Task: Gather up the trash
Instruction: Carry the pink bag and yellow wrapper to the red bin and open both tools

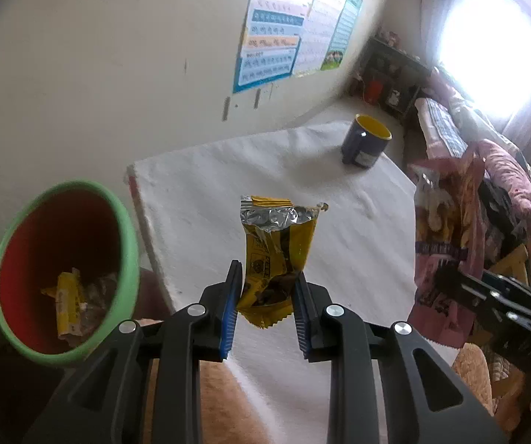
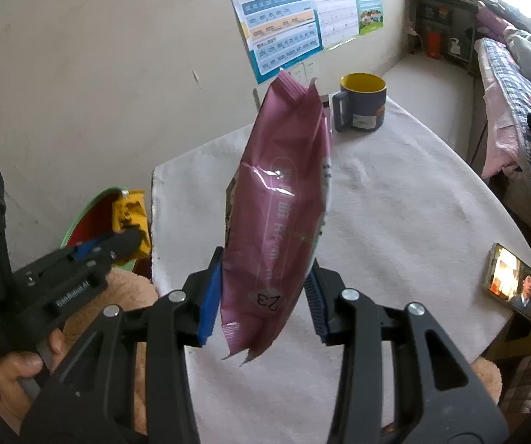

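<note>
While both are raised above the white-clothed table (image 2: 395,203), two grippers each clamp one wrapper: left gripper (image 1: 265,307), jaws nearly closed, pinches one crumpled yellow foil snack wrapper (image 1: 278,244); right gripper (image 2: 263,301), jaws partly apart, grips one pink plastic snack bag (image 2: 284,203). One green-rimmed red bin (image 1: 61,270) beside the table's left edge holds wrappers. One navy mug (image 2: 361,105) at the far edge; one phone (image 2: 515,286) at the right edge.

A blue mug (image 2: 361,103) and a phone (image 2: 515,283) sit well apart on the white-covered table (image 2: 395,203).
</note>
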A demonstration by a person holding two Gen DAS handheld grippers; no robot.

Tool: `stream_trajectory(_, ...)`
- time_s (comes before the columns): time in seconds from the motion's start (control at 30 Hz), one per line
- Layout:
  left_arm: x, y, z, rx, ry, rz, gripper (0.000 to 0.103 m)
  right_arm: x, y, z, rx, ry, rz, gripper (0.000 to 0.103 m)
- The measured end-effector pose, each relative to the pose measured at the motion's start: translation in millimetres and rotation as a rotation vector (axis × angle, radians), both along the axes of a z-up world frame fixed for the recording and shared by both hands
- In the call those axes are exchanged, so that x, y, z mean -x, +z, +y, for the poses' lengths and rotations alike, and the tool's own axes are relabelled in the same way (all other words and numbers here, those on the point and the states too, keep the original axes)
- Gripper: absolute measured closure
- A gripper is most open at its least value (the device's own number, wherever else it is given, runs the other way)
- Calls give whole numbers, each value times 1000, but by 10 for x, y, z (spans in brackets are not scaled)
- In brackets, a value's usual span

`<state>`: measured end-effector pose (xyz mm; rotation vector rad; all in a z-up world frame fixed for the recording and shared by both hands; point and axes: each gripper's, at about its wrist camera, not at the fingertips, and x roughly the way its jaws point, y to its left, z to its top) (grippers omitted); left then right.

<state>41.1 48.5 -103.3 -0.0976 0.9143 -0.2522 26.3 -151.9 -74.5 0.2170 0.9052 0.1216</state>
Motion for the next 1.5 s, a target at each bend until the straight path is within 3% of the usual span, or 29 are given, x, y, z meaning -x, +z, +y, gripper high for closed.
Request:
stream_trajectory(0.73, 2, 67, 605, 18, 130, -27, 79, 15, 45, 492, 36, 87, 2, 63)
stream_trajectory(1.5, 2, -49, 1080, 14, 233, -9, 79, -129, 150, 1045, 40, 203, -25, 63)
